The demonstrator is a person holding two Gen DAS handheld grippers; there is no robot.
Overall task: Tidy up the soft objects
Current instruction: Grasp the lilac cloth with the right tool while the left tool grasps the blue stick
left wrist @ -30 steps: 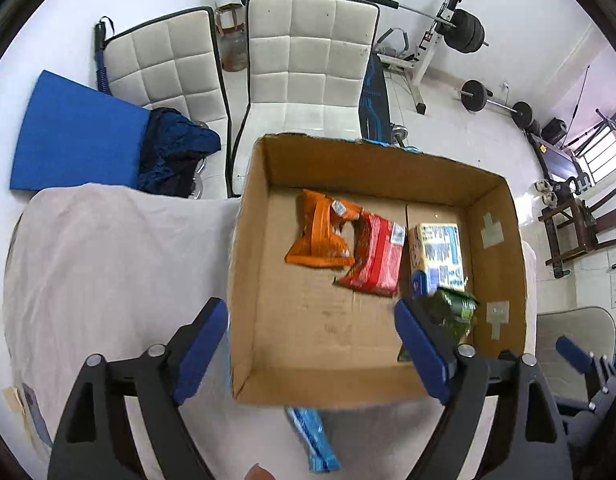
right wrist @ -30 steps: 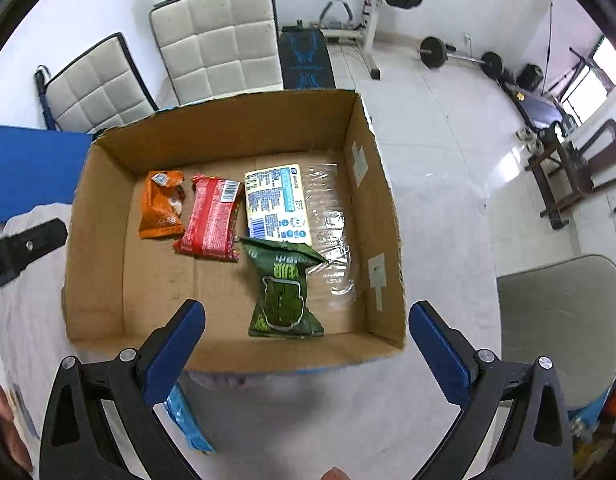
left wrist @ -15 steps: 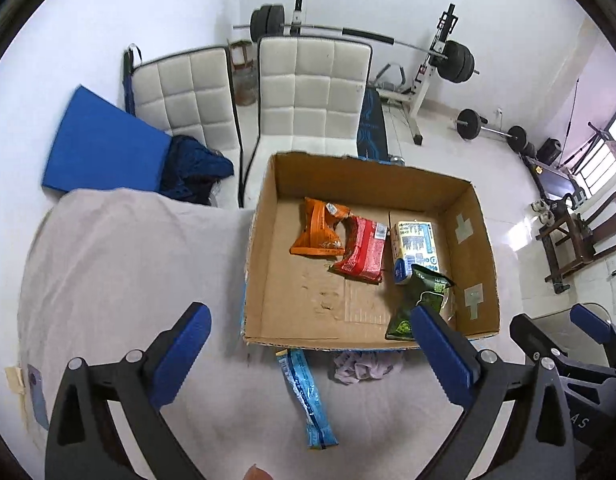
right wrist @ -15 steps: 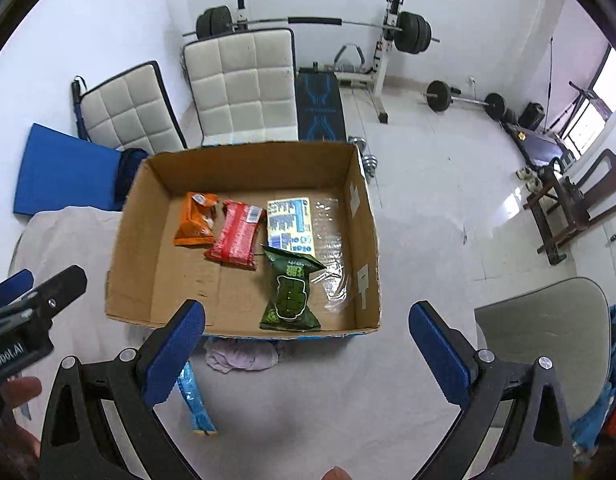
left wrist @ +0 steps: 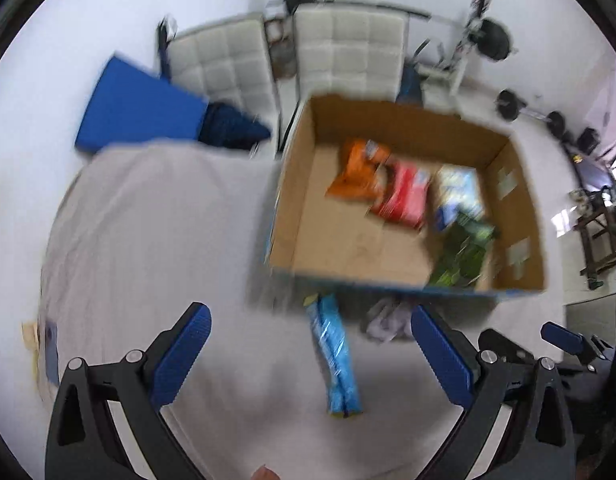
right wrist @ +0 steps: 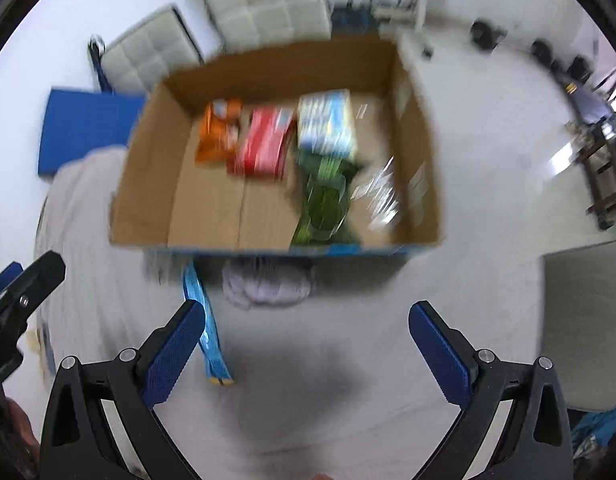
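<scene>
A cardboard box (left wrist: 288, 208) (right wrist: 148, 184) on the cloth-covered table holds an orange packet (left wrist: 353, 172) (right wrist: 218, 132), a red packet (left wrist: 403, 196) (right wrist: 264, 144), a white-blue packet (left wrist: 459, 192) (right wrist: 325, 124) and a green packet (left wrist: 463, 252) (right wrist: 323, 204). In front of the box lie a light blue packet (left wrist: 335, 356) (right wrist: 206, 320) and a pale crumpled cloth (left wrist: 387, 316) (right wrist: 268, 284). My left gripper (left wrist: 309, 346) is open and empty, above the blue packet. My right gripper (right wrist: 308, 344) is open and empty, just before the cloth. Both views are motion-blurred.
Two white padded chairs (left wrist: 347, 52) (right wrist: 268, 4) stand behind the table, with a blue mat (left wrist: 136, 112) (right wrist: 84, 128) at the left. Gym weights (left wrist: 495, 40) stand at the back. A grey chair (right wrist: 587, 320) is at the right.
Both grippers have pulled back from the box toward the table's near side. The blue packet and the cloth now lie closer to the fingers. Both stay open.
</scene>
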